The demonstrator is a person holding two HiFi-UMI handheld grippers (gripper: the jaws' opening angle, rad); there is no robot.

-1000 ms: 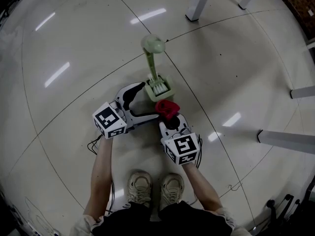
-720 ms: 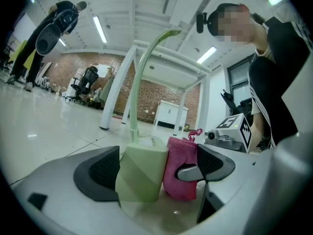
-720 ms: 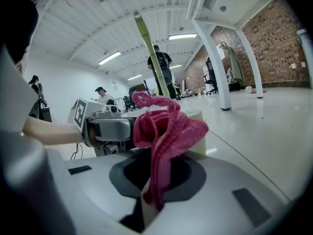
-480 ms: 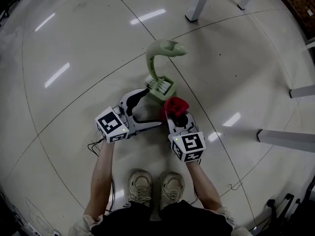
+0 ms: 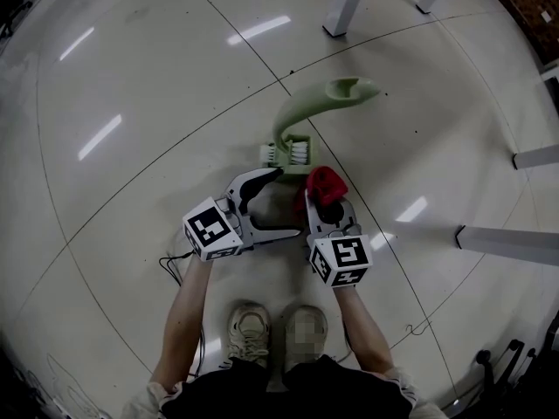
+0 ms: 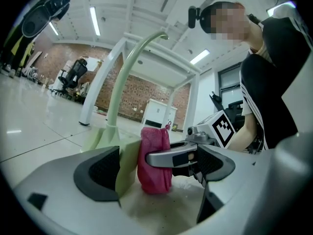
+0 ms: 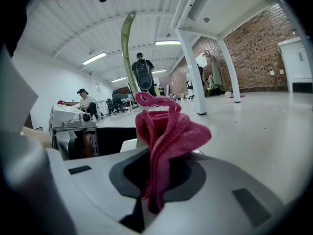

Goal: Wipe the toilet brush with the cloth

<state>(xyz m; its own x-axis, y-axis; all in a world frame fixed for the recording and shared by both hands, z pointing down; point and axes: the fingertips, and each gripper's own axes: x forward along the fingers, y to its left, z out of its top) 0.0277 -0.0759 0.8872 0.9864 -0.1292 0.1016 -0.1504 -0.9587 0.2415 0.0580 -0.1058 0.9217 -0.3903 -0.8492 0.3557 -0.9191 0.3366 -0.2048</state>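
Note:
The pale green toilet brush (image 5: 325, 103) stands on the floor, its long handle leaning to the right and its white-bristled head (image 5: 288, 153) low at the left. My left gripper (image 5: 281, 201) is open, and its far jaw lies against the brush head (image 6: 124, 163). The right gripper (image 5: 319, 201) is shut on a red cloth (image 5: 326, 183), which presses on the brush head from the right. In the left gripper view the cloth (image 6: 154, 160) sits between the brush and the right gripper's jaw. From the right gripper (image 7: 151, 180), the bunched cloth (image 7: 166, 136) hides the brush head; the handle (image 7: 128, 43) rises behind.
White table legs stand at the back (image 5: 345, 3) and at the right (image 5: 507, 244) (image 5: 534, 158). Cables lie on the tiled floor at the bottom right (image 5: 489, 365) and by my left arm (image 5: 170, 256). My shoes (image 5: 249, 330) are just behind the grippers.
The brush handle has tipped from upright over to the right. Both grippers have moved slightly right and forward, and the cloth stays against the brush head.

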